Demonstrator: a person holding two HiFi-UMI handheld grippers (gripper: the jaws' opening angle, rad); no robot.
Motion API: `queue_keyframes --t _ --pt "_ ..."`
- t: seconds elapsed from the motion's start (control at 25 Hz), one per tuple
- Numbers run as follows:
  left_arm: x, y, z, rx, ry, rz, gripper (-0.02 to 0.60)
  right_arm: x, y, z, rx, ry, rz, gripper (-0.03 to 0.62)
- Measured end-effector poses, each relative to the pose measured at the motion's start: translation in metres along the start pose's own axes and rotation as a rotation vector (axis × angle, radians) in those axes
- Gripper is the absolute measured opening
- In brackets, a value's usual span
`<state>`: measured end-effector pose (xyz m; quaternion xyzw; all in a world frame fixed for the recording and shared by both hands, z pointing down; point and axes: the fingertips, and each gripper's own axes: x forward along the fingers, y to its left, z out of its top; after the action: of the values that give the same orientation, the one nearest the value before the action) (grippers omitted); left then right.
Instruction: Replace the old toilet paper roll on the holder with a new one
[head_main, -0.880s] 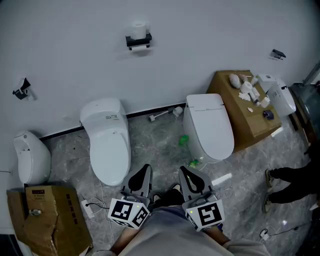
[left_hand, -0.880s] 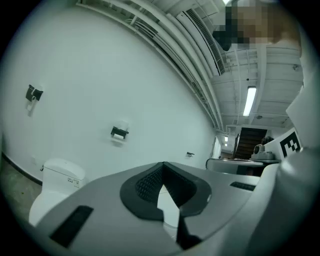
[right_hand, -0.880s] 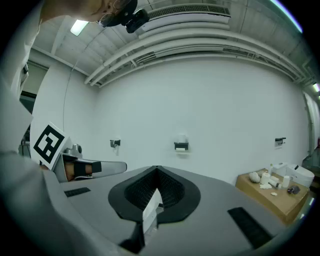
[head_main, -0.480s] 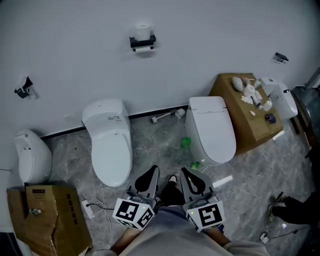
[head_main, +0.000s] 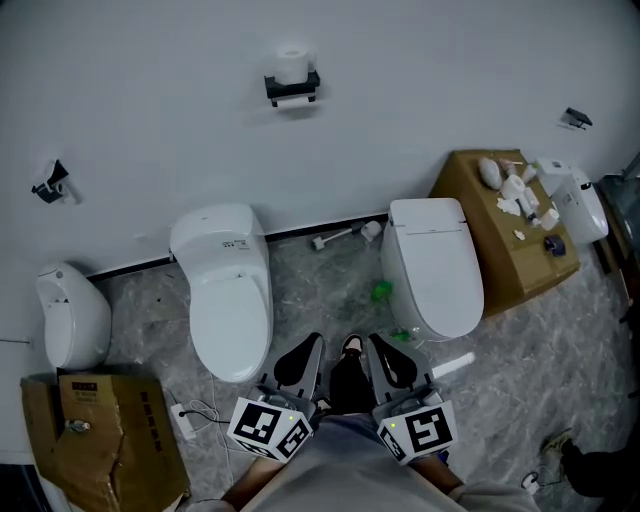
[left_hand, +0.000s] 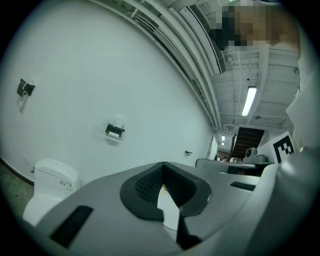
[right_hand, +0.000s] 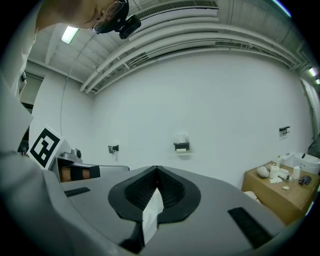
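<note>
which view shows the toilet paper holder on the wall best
The head view: the toilet paper holder shows clearly, a roll standing on it. Both gripper views show the toilet paper holder small and hazy.

The right gripper (right_hand: 156, 169) has its jaws closed, with the tips meeting. A narrow white wedge shows through the gap between the black pads (right_hand: 137, 192), nearer than the tips; what it is cannot be determined. On the far white wall (right_hand: 225, 100), a black holder (right_hand: 181, 146) is mounted slightly right of the jaw line. A white toilet paper roll (right_hand: 182, 138) rests on top of it. A smaller bracket (right_hand: 113, 148) is fixed to the wall left of the holder. At the right, a brown cabinet (right_hand: 280, 195) carries several white items (right_hand: 272, 172).
</note>
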<state>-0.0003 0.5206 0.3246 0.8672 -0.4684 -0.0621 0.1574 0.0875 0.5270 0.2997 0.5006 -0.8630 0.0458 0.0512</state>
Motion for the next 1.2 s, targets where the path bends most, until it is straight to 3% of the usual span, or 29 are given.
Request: queue_keyframes --t 0.64,1.2 --pt "0.124 0.052 0.016 -0.011 0.019 0.022 0.006 0.110 -0.091 0.008 0.006 0.022 0.032 0.014" --pt "0.242 0.069 0.029 -0.034 0.022 0.022 0.006 0.188 -0.178 0.027 -0.005 0.007 0.083 0.014"
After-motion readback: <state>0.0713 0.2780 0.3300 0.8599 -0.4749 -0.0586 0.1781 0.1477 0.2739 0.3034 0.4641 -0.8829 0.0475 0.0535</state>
